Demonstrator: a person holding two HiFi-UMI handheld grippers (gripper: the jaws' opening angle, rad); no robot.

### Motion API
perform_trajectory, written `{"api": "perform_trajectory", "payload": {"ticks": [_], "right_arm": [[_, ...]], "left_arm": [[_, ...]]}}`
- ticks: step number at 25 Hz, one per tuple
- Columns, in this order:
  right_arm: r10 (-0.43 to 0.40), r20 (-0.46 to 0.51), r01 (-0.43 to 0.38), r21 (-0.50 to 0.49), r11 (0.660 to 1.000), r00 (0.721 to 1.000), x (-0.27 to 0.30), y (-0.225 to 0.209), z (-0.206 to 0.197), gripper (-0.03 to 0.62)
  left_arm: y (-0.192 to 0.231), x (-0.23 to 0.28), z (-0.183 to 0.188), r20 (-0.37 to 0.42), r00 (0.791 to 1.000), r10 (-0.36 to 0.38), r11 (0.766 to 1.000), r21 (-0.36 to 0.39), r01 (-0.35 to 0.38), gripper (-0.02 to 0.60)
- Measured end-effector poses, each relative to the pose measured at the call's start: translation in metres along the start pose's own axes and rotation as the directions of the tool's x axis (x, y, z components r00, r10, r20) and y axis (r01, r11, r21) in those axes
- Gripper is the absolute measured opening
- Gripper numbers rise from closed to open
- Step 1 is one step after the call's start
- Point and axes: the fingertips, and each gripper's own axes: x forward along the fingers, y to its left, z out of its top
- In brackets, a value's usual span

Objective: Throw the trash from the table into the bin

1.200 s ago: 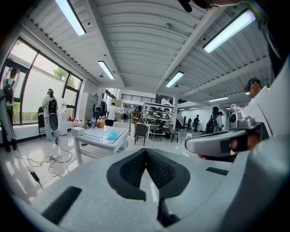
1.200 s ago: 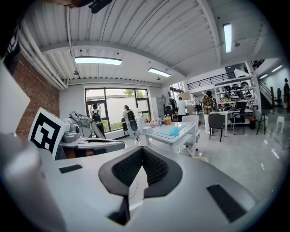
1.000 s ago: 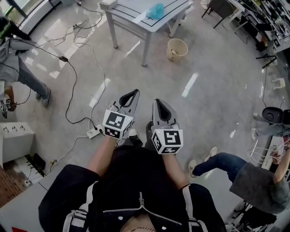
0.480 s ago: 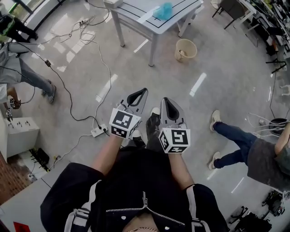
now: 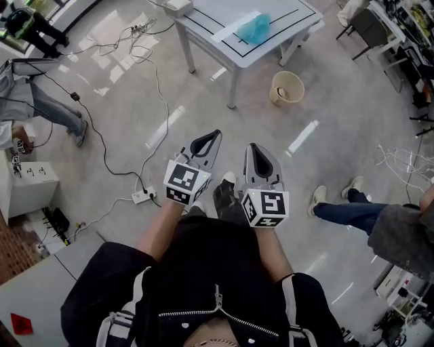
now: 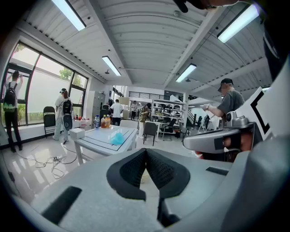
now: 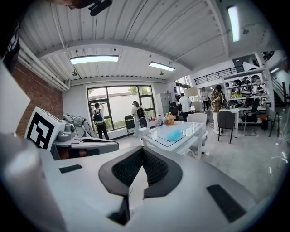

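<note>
The walk-in is on: the bench sits nearer in the head view than a second ago, with the left tool and right tool carried side by side, both pinched fully together on nothing. The crumpled blue trash lies on the benchtop, well ahead and untouched, and the beige bin stands on the floor just beside the bench's near leg. By my reading this is approach only, and a tool must open before any pick-up.
</note>
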Motion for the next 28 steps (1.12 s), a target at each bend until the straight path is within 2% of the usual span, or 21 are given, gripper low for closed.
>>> {"api": "perform_trajectory", "payload": {"ticks": [5,11,17,28], "right_arm": [[0.048,-0.017,-0.049,-0.02,0.999,0.999,0.022,-0.039,0.013,0.009],[0.07,-0.031,-0.07,-0.014,0.997,0.997,0.045,-0.067,0.017,0.009],[0.078,-0.039,-0.078,-0.008,0.997,0.996,0.075,-0.083,0.02,0.009],[0.067,-0.057,-0.067,0.003,0.998,0.996,0.152,-0.115,0.04,0.009]], "left_arm": [[0.006,0.038,0.016,0.01,0.998,0.057,0.998,-0.022,-0.057,0.008],[0.015,0.068,0.02,0.002,0.996,0.091,0.995,-0.034,-0.09,0.008],[0.031,0.102,0.024,-0.005,0.995,0.096,0.994,-0.042,-0.096,0.008],[0.078,0.183,0.041,-0.012,0.998,0.057,0.997,-0.047,-0.058,0.008]]}}
